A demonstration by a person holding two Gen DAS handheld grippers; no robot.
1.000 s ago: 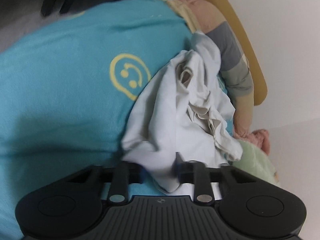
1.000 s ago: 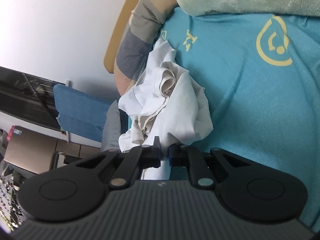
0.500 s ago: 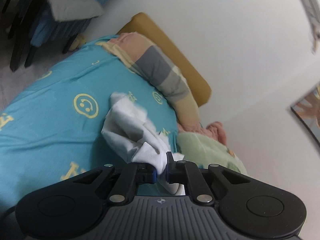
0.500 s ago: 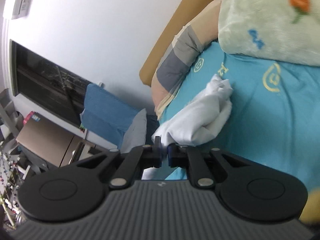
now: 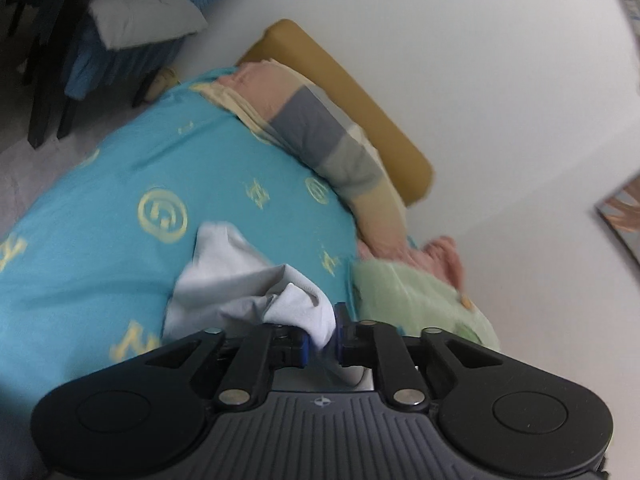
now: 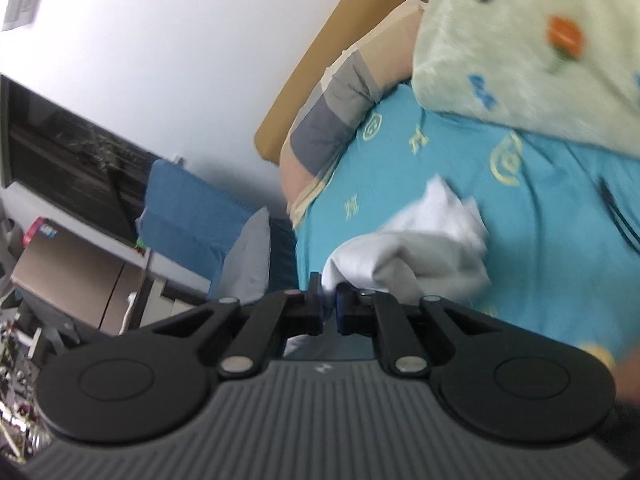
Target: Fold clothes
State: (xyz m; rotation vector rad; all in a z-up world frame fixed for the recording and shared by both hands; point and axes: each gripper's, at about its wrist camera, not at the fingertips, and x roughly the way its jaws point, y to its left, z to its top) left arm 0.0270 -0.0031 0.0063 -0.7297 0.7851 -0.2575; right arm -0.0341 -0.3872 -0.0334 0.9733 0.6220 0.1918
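Note:
A crumpled white garment (image 5: 236,280) hangs bunched above the turquoise bedsheet (image 5: 100,200) with yellow smiley prints. My left gripper (image 5: 320,336) is shut on one edge of the garment, held up off the bed. In the right wrist view the same white garment (image 6: 424,248) hangs from my right gripper (image 6: 329,308), which is shut on another edge of it. The cloth sags between the two grips, and its lower part is blurred.
A striped pillow (image 5: 320,136) lies against the mustard headboard (image 5: 360,108) by the white wall. A pale green fleece blanket (image 6: 520,48) lies on the bed. A blue chair with a grey cushion (image 6: 240,256), a dark window and a cardboard box (image 6: 60,276) are beside the bed.
Both grippers have risen from the bed with the white garment pinched in them. The garment went from lying heaped on the sheet to hanging bunched above it.

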